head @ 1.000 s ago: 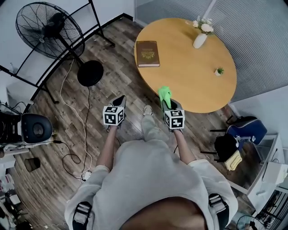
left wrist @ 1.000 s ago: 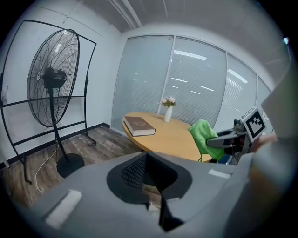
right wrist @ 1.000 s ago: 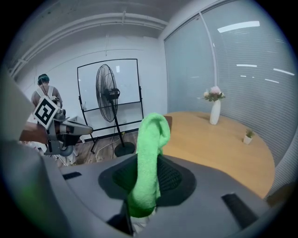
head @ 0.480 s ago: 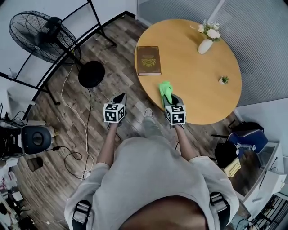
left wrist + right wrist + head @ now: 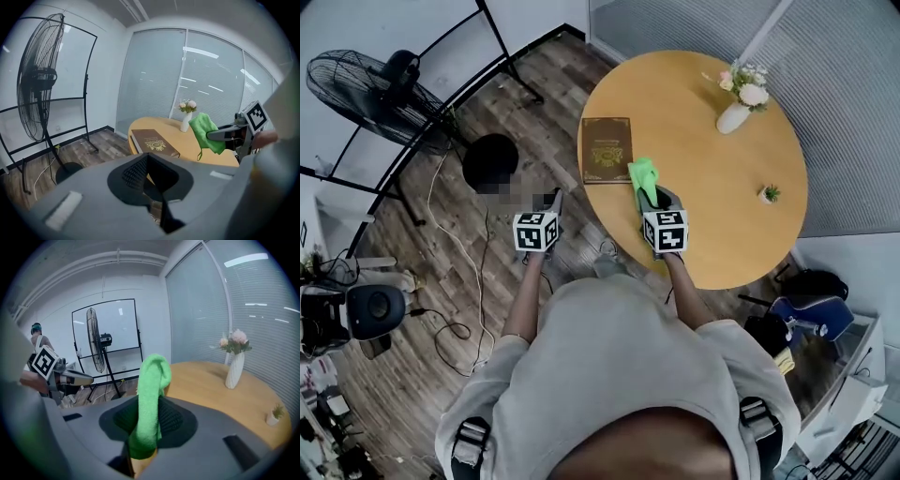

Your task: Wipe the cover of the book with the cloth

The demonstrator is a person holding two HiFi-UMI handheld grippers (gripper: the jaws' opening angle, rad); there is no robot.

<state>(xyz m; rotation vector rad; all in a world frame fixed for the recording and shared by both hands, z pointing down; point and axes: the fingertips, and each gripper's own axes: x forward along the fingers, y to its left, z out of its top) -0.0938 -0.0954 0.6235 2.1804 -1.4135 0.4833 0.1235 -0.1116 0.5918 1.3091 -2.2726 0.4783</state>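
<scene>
Over the table (image 5: 712,216), right gripper (image 5: 650,199) clamps cloth (image 5: 642,177) near book (image 5: 607,149).

Glass-walled office corner with a plank floor

A round pale wooden table (image 5: 703,84) stands ahead of both pairs of jaws. It carries a white vase of flowers (image 5: 734,117) and a tiny potted plant (image 5: 769,194) to their right. Left of the left jaws, a black pedestal fan (image 5: 356,89) and a black tubular metal frame (image 5: 495,39) stand on the brown wood-plank floor (image 5: 422,272). Frosted glass panels (image 5: 154,79) reflect strip lights.
</scene>
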